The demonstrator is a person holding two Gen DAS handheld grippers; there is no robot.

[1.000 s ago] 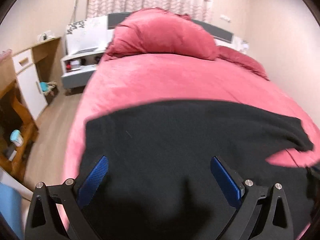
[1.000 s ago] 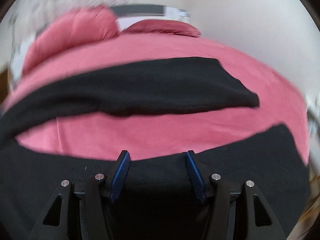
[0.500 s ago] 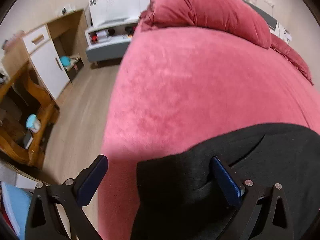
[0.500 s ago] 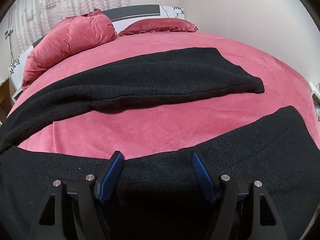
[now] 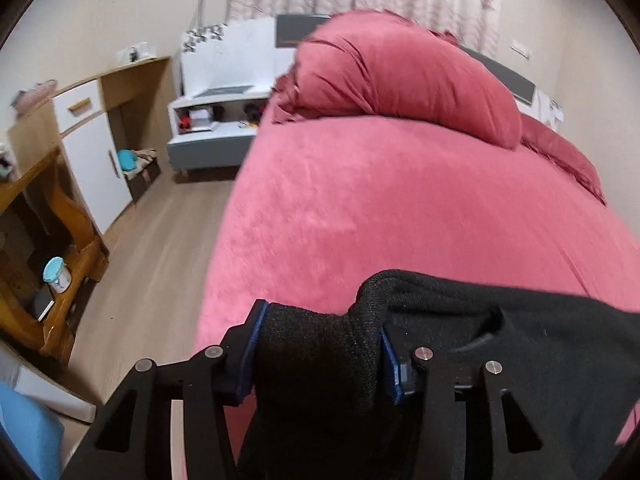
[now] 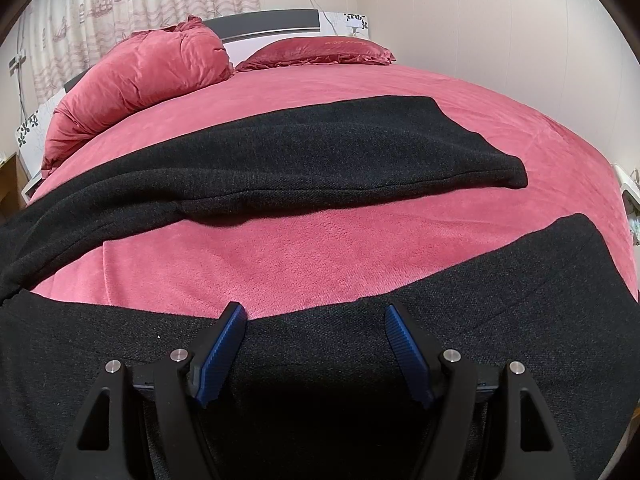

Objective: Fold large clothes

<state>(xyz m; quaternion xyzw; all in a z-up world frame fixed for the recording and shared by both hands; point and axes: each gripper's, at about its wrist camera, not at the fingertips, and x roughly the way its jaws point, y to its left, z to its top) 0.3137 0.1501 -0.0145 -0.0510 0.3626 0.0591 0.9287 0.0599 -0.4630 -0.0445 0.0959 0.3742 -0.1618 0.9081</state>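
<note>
1. Pink bed (image 5: pixel 400 208) beyond the black garment (image 6: pixel 320 160) lay bare, open for a tool up to the rolled duvet (image 5: pixel 408 80).
2. A bare pink strip ran between the garment's two dark bands.
3. Left of the bed, open floor (image 5: pixel 160 248); a wooden desk (image 5: pixel 48 200) and nightstand (image 5: pixel 212 128) hemmed it.
4. A wall (image 6: pixel 500 20) closed the right side.
</note>
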